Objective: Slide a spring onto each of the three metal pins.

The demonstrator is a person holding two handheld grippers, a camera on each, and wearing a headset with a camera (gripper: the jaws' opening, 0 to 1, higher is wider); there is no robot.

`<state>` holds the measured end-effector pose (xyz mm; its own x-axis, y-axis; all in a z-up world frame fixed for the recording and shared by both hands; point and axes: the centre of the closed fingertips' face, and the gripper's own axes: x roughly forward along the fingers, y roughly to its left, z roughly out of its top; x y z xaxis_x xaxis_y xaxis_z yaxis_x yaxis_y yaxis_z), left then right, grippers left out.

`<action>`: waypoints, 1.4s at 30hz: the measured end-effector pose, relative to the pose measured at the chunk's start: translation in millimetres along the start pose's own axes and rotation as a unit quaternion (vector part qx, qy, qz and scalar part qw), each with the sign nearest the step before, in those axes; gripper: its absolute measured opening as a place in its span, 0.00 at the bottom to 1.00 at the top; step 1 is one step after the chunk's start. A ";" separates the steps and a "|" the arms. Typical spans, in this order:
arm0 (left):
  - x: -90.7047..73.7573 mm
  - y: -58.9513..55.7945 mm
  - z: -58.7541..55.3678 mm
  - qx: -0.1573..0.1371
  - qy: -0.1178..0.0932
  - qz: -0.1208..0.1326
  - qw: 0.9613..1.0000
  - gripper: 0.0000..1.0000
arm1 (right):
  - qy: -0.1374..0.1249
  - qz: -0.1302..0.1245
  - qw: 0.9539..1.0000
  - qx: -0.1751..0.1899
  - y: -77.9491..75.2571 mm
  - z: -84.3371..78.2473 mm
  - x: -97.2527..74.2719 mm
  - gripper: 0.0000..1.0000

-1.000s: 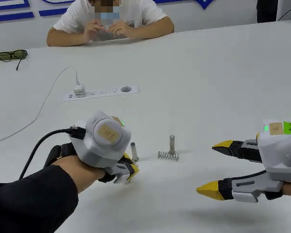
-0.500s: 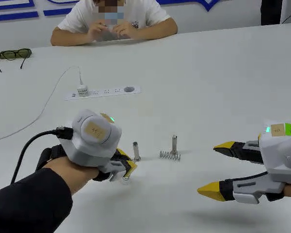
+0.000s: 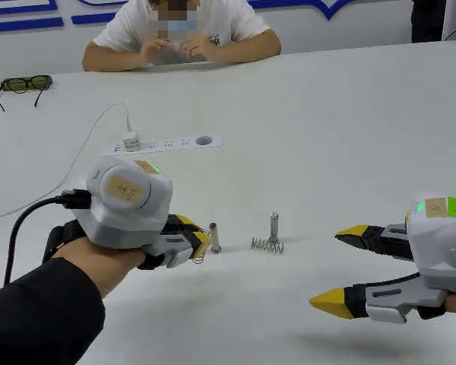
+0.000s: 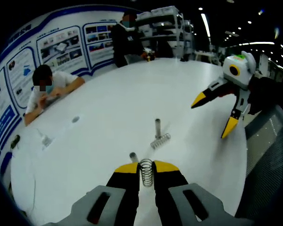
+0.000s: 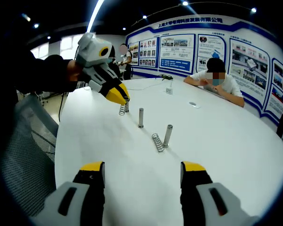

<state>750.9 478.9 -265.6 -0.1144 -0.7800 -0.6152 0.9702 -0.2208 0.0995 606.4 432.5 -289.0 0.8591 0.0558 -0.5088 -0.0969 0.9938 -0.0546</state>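
My left gripper (image 3: 200,245) is shut on a small coil spring (image 4: 146,173), held upright between its yellow tips. Just beyond the tips stands a short metal pin (image 3: 213,237), the same pin (image 4: 133,156) showing close beside the held spring. Further right stands a second pin (image 3: 273,226) with a loose spring (image 3: 266,244) lying at its foot. My right gripper (image 3: 338,266) hovers open at the right, well away from the pins, with nothing between its fingers. From the right gripper view (image 5: 142,168), both pins (image 5: 141,117) (image 5: 168,135) and the left gripper (image 5: 118,94) lie ahead.
A white power strip (image 3: 163,143) with a plug and cable lies further back on the white table (image 3: 327,137). Dark glasses (image 3: 23,83) rest at the far left. A person (image 3: 178,34) sits at the far side.
My left gripper has swung from pointing down to nearly level. Its tips, with the spring, have risen beside the nearer pin. The right gripper has stayed put.
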 end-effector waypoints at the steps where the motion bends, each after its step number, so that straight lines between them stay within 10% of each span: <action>1: -0.4 0.4 1.5 -0.002 -0.003 0.002 1.000 0.11 | 0.000 0.000 1.000 0.000 0.0 -0.1 0.1 0.66; 16: -7.2 12.4 25.9 -0.031 -0.070 0.024 0.997 0.11 | 0.002 0.003 1.000 0.000 1.3 -0.6 1.2 0.66; 42: -7.7 22.3 48.9 -0.055 -0.122 0.037 0.990 0.10 | -0.001 0.001 1.000 0.001 0.2 -0.6 0.8 0.66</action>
<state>763.0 451.3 -220.3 -0.0765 -0.9134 -0.3999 0.9938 -0.1022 0.0433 606.8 432.7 -289.9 0.8595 0.0573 -0.5080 -0.0966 0.9940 -0.0513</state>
